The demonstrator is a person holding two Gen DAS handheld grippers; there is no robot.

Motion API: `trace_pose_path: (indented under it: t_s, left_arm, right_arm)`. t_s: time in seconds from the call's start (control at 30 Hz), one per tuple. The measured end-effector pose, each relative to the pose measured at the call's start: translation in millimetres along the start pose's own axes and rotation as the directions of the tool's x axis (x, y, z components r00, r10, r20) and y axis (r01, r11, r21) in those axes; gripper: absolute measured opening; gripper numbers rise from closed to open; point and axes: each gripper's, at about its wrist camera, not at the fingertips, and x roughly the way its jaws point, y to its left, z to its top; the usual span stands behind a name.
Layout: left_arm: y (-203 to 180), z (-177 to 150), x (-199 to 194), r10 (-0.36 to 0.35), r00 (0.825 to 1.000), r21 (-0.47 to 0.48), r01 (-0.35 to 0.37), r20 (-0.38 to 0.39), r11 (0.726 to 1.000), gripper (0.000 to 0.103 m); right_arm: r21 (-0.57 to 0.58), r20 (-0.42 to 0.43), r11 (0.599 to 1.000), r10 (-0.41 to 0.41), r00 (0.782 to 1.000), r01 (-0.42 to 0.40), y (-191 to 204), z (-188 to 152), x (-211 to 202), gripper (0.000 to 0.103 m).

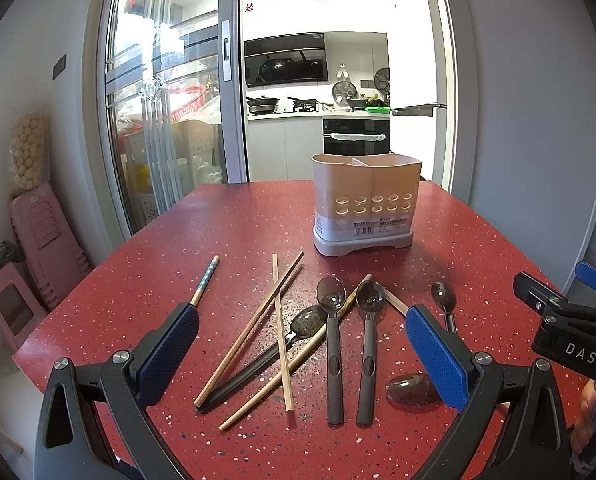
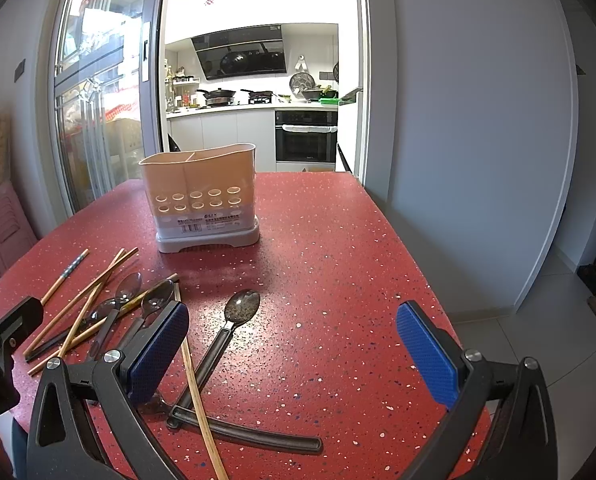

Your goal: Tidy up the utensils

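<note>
A beige two-compartment utensil holder (image 1: 365,204) stands empty at the back of the red table (image 1: 218,232); it also shows in the right wrist view (image 2: 204,204). Several wooden chopsticks (image 1: 258,324) and dark spoons (image 1: 332,340) lie scattered in front of it. A patterned chopstick (image 1: 206,280) lies apart on the left. My left gripper (image 1: 302,356) is open above the pile, holding nothing. My right gripper (image 2: 294,348) is open and empty above the table; a spoon (image 2: 234,320) and a chopstick (image 2: 198,396) lie between its fingers. The right gripper also shows in the left wrist view (image 1: 558,312).
Stacked pink stools (image 1: 38,248) stand left of the table. A sliding glass door (image 1: 166,92) and a kitchen lie behind. The table's right edge (image 2: 430,280) drops to a tiled floor beside a white wall.
</note>
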Motion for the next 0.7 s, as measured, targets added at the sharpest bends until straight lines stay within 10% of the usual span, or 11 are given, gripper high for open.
trace_pose_path:
  t_s: [0.7]
  left_arm:
    - [-1.3, -1.4, 1.7, 0.0, 1.0, 0.002, 0.0, -0.006, 1.0, 0.103]
  right_arm:
    - [0.004, -0.006, 1.0, 0.0, 1.0, 0.0, -0.8, -0.1, 2.0, 0.103]
